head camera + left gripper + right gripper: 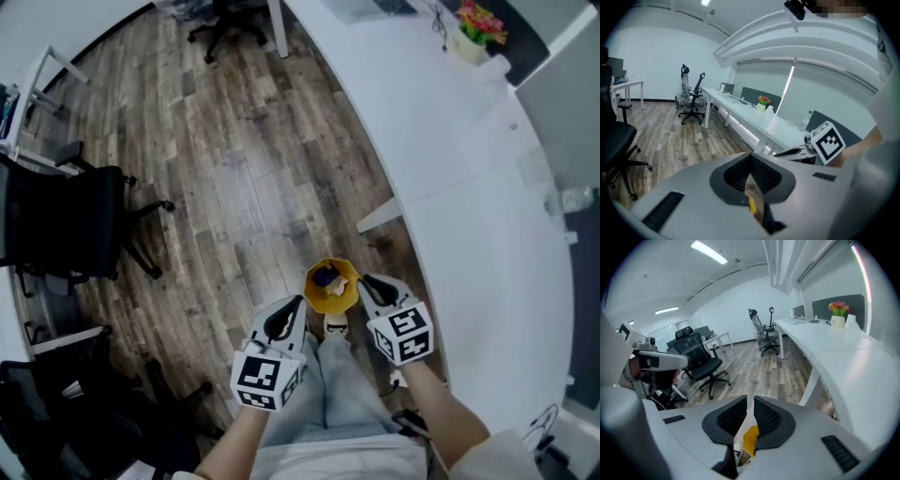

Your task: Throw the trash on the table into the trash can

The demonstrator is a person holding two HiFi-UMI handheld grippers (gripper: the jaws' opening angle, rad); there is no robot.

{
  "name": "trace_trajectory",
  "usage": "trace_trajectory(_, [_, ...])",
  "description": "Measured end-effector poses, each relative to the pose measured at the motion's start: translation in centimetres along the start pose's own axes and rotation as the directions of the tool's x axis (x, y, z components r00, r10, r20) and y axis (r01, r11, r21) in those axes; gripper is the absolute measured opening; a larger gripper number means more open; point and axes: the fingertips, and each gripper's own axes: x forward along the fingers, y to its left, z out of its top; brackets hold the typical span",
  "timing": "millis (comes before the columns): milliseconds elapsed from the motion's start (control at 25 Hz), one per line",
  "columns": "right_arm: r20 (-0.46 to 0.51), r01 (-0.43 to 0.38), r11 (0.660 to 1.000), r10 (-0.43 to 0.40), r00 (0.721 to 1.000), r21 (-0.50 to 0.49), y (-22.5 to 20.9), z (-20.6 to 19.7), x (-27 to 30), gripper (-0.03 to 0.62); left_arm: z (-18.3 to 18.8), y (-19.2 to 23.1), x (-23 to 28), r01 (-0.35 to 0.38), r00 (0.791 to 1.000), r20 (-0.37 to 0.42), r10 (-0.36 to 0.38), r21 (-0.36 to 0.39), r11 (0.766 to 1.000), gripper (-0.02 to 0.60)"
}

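The yellow trash can [330, 289] stands on the wood floor [234, 187], near the person's shoe [336, 327], with trash [324, 277] lying inside it. The left gripper [285, 317] is just left of the can, its jaws closed together and empty. The right gripper [378, 291] is just right of it, its jaws a thin slit apart and holding nothing. The white table [469, 187] runs along the right.

head camera sits high and looks almost straight down on the wooden floor [234, 187], the long white table [450, 141] at right, and the left gripper [291, 314] and right gripper [373, 289] low in frame. each gripper camera rides close behind its own jaws, looking out across the room; all three share the table, its flower pot [838, 314] and the floor
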Motion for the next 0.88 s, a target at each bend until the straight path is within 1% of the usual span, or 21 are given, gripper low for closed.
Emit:
trace_trajectory(80, [0.026,-0.018,1.0,0.018,0.999,0.012,0.9,2.1,-2.7,0.059,2.1,-1.3,-1.1,0.01,1.0,0.01,-0.01,0.014,1.0,0.0])
trace_trajectory(160, [0.056,-0.039,0.999,0.038,0.998,0.013,2.3,4.1,-5.6,0.051,4.1,-2.8,-2.6,0.03,0.999,0.013,-0.031,0.044,0.999,0.0])
trace_trajectory(280, [0.1,-0.049,0.999,0.049,0.994,-0.002,4.4,6.7,-9.4,0.045,5.9,-4.6,-5.0,0.064,0.998,0.014,-0.066,0.103,0.993,0.0])
trace_trajectory(360, [0.12,-0.054,0.998,0.055,0.991,-0.012,5.6,8.1,-11.4,0.043,6.8,-5.1,-6.6,0.065,0.998,0.016,-0.067,0.122,0.99,0.0])
trace_trajectory(480, [0.152,-0.072,0.997,0.073,0.986,-0.012,6.5,9.9,-13.7,0.041,8.2,-5.4,-8.2,0.046,0.998,0.035,-0.05,0.095,0.994,0.0])
trace_trajectory(560, [0.17,-0.078,0.997,0.076,0.982,0.0,6.8,10.6,-15.0,0.041,8.4,-5.8,-9.0,0.041,0.999,0.031,-0.043,0.078,0.996,0.0])
trace_trajectory(760, [0.198,-0.072,0.997,0.07,0.978,0.007,6.6,11.7,-16.6,0.037,9.0,-7.1,-9.6,0.05,0.998,0.025,-0.053,0.109,0.993,0.0])
trace_trajectory(880, [0.211,-0.093,0.995,0.088,0.973,0.016,6.7,12.3,-16.9,0.032,10.0,-7.3,-9.5,0.041,0.998,0.043,-0.046,0.108,0.993,0.0])
